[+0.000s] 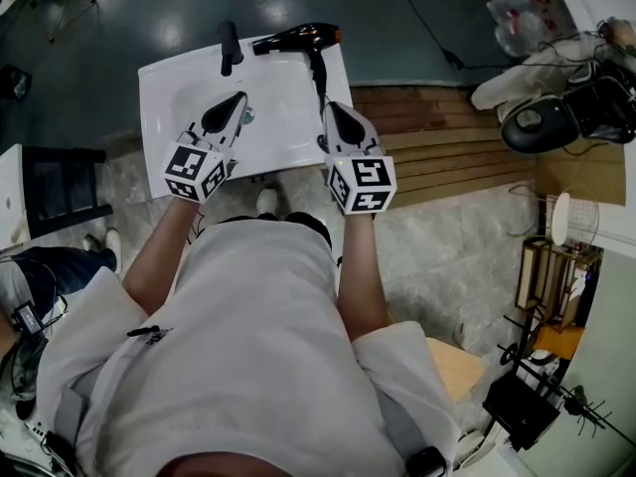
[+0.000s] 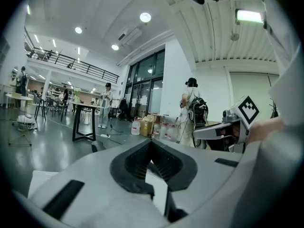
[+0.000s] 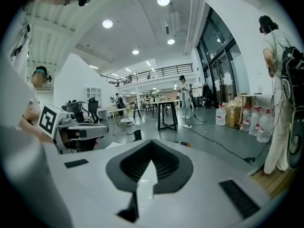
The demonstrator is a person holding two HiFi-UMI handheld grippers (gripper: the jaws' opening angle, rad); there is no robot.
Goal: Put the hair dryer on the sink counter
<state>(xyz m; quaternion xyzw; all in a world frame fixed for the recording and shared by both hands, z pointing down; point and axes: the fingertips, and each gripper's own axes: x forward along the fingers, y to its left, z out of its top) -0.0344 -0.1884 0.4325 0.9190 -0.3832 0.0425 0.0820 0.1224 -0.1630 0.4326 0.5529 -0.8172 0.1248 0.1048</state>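
Note:
A black hair dryer (image 1: 298, 38) with an orange end lies across the far right corner of the white sink counter (image 1: 169, 87). Its handle points toward me. Beside it stands a black faucet (image 1: 230, 46). My right gripper (image 1: 330, 110) hovers just short of the handle's end, shut and empty; in the right gripper view its jaws (image 3: 151, 144) meet with nothing between them. My left gripper (image 1: 237, 102) hangs over the basin near the drain, also shut and empty (image 2: 151, 142). Each gripper shows in the other's view: the left gripper (image 3: 71, 125) and the right gripper (image 2: 237, 122).
A slatted wooden platform (image 1: 447, 137) runs right of the sink. A person with black equipment (image 1: 556, 107) is at the far right, and a black stool (image 1: 60, 192) stands left. Several water jugs (image 3: 247, 118), a black table (image 3: 168, 113) and standing people fill the hall beyond.

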